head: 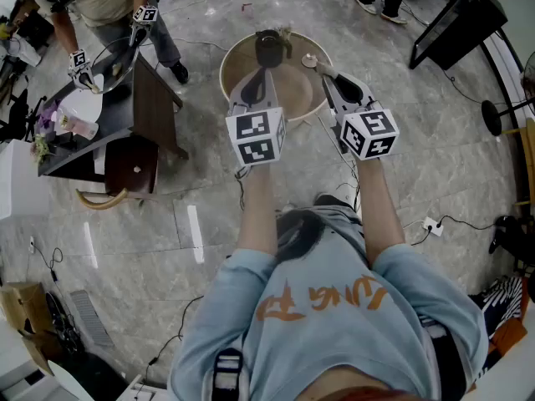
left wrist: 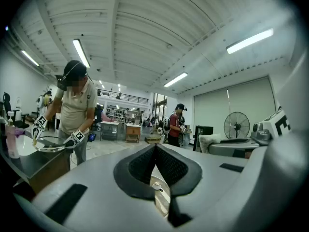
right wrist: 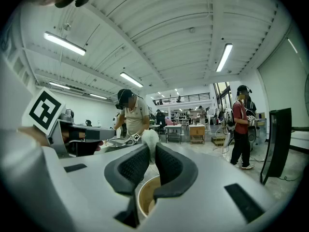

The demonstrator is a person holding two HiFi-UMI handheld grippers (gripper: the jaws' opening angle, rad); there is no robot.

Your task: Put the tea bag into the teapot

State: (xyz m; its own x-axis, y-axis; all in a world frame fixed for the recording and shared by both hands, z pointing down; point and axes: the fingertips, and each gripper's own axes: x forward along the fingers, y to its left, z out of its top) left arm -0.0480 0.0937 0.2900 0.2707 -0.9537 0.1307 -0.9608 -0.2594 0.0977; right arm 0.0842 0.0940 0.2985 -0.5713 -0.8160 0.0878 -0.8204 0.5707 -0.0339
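**Just beside the pot: tea bag pinched in the right claw**

Seen from the head view, both grippers reach forward over a round wooden table [head: 238,57]. A dark teapot [head: 269,47] stands at its far side.

The right gripper [head: 321,67] is clenched on the tea bag [head: 309,59], a small pale lump at its jaw tips. In the right gripper view the black ribbed pads [right wrist: 134,166] stand slightly apart, with the white bag [right wrist: 150,140] nipped between their ends. The bag sits just to the right of the teapot, apart from it, above the table's surface.

The left gripper [head: 264,63] points at the teapot from the near side, its tips close to the pot's body. In the left gripper view its jaws are pressed together, and nothing can be seen between them.
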